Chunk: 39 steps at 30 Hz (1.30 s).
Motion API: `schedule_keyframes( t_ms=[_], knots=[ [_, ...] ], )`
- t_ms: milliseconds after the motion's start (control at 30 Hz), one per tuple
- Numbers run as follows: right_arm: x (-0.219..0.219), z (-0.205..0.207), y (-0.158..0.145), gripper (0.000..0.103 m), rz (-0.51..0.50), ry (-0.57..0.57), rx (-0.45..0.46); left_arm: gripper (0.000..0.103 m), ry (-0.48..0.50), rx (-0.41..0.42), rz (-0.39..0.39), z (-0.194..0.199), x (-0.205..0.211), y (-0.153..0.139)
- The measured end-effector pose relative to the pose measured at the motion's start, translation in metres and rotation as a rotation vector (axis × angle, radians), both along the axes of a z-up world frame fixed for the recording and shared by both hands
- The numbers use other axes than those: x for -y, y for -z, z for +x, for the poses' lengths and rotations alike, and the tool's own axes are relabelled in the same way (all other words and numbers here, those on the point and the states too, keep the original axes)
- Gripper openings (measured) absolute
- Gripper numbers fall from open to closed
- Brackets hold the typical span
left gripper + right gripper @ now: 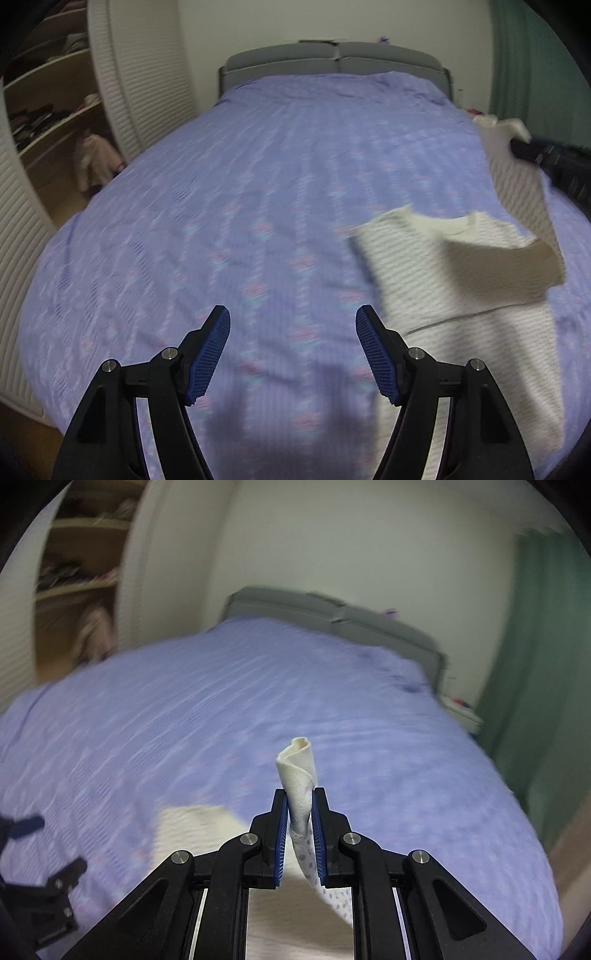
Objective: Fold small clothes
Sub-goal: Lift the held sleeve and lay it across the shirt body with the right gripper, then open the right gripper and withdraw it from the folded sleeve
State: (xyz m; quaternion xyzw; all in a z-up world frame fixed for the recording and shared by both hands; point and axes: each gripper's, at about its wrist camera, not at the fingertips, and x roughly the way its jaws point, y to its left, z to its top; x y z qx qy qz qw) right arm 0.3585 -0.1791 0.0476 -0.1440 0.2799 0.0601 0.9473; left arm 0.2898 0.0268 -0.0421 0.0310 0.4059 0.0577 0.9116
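A small white patterned garment (pixel 454 266) lies on the purple bedspread (pixel 258 192), at the right in the left wrist view. My right gripper (pixel 300 797) is shut on a rolled-up edge of the garment (pixel 298 771), lifting it off the bed. In the left wrist view the right gripper (pixel 532 151) shows at the far right, with the lifted cloth (pixel 517 173) hanging from it. My left gripper (pixel 292 325) stands open over the bedspread, left of the garment, with nothing between its fingers. The left gripper (pixel 33 853) is also seen at the lower left of the right wrist view.
A grey headboard (pixel 332 59) stands at the far end of the bed. An open wardrobe with shelves of clothes (pixel 48 114) and louvred doors (pixel 144 85) is on the left. A green curtain (pixel 535 657) hangs on the right.
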Motion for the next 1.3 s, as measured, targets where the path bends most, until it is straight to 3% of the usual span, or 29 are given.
schedule_keyframes(
  t_ms=[200,400,467,500,533,600,733,833,967,1133,1300],
  knots=[
    [-0.086,0.007,0.077,0.014,-0.152,-0.144,-0.141,0.070,-0.044,-0.056,0.021,-0.006,-0.032,0.028],
    [-0.114,0.004,0.120,0.014,-0.190,-0.191,-0.228,0.070,-0.045,-0.070,0.025,-0.012,-0.043,0.040],
    [-0.111,0.004,0.125,0.025,-0.146,-0.208,-0.282,0.070,-0.044,-0.063,0.023,-0.012,-0.042,0.040],
    [-0.110,0.001,0.127,0.038,-0.124,-0.215,-0.296,0.070,-0.041,-0.056,0.018,-0.013,-0.042,0.039],
    [-0.107,-0.004,0.123,0.041,-0.084,-0.219,-0.294,0.070,-0.036,-0.049,0.012,-0.013,-0.041,0.037],
    [-0.093,-0.016,0.109,0.043,-0.014,-0.192,-0.265,0.071,-0.007,-0.030,-0.007,-0.012,-0.038,0.030],
    [-0.029,-0.057,0.071,0.073,0.132,-0.063,-0.142,0.073,0.083,-0.013,-0.063,-0.005,-0.023,0.020],
    [0.022,-0.075,0.063,0.074,0.124,0.107,-0.088,0.073,0.189,-0.014,-0.144,0.010,-0.003,0.016],
    [0.083,-0.079,0.073,0.074,0.132,0.280,-0.101,0.073,0.291,-0.040,-0.266,0.042,0.012,0.016],
    [0.131,-0.066,0.097,0.074,0.190,0.407,-0.154,0.073,0.266,-0.129,-0.350,0.085,0.020,0.034],
    [0.141,-0.054,0.119,0.074,0.250,0.427,-0.208,0.070,0.238,-0.225,-0.452,0.104,0.023,0.064]
  ],
)
